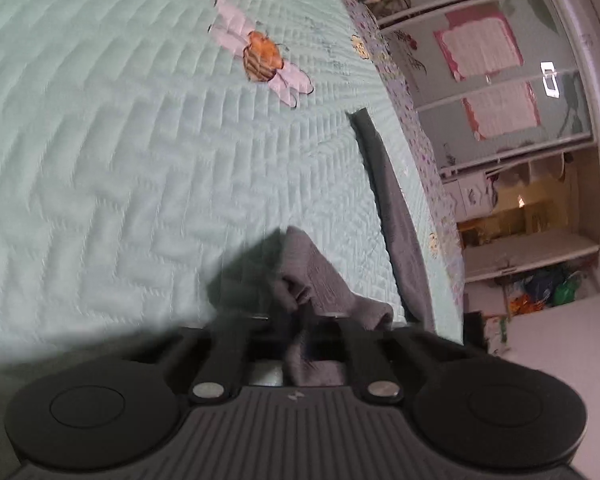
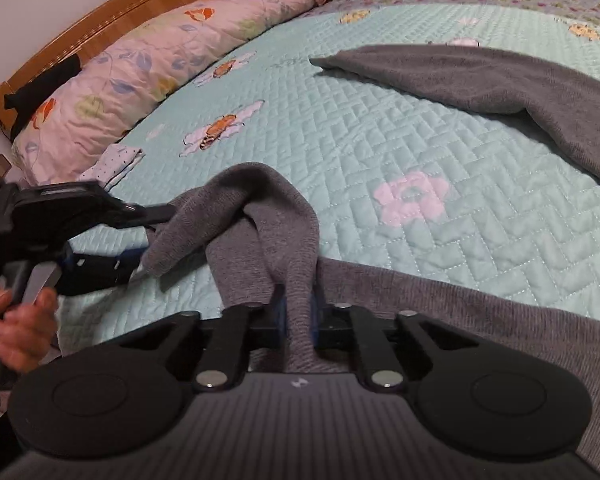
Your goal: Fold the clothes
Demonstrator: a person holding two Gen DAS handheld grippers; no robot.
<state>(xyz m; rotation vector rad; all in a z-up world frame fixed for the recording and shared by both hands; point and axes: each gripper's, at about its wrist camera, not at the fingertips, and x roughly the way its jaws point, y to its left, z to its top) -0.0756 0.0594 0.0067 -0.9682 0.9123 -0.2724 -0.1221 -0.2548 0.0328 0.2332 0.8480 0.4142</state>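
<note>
Right wrist view shows the right gripper (image 2: 296, 316) with its fingers pinched tight on a bunched fold of the grey sweater (image 2: 480, 312), which lies spread over the quilted bed (image 2: 340, 128), one sleeve (image 2: 460, 76) stretched out flat well beyond it. To the side, the left gripper (image 2: 140, 236) bites the end of the same raised hump of cloth, a hand (image 2: 20, 320) working its handle. The left wrist view agrees: the left gripper's fingers are shut on a wad of grey knit, with more of the garment trailing toward the edge of the bed. To my eye this is the start of a fold, both ends of an edge taken up. The risk is the thick, crumpled bite each side holds: if more than one layer is caught, the fold could drag the body along and land crooked. Soft knit could also slip free if the two hands pull apart too hard.
</note>
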